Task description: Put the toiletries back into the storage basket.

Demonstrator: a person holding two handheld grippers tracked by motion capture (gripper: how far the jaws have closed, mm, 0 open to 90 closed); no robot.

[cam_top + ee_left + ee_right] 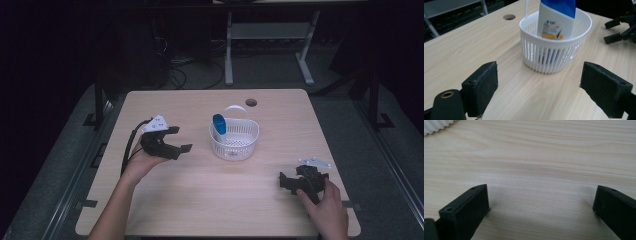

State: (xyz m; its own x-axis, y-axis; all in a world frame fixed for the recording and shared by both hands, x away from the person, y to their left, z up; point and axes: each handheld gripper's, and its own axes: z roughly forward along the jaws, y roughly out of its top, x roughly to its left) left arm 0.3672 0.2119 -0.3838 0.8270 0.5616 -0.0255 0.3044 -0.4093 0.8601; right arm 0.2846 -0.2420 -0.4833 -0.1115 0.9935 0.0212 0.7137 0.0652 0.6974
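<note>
1. White slotted plastic basket [235, 141] sits mid-tabletop, blue-and-white tube [219, 125] upright inside.
2. Left gripper [182, 139] spread wide, empty, aimed at the basket.
3. Right gripper [284, 181] spread, empty, near right front corner.
4. Risk: light basket probably slides or tips if one jaw touches first.

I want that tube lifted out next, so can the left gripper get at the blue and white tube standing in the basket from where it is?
Probably yes. The left gripper is open and faces the white basket over bare table. The tube rises above the rim, so its top is exposed.
</note>
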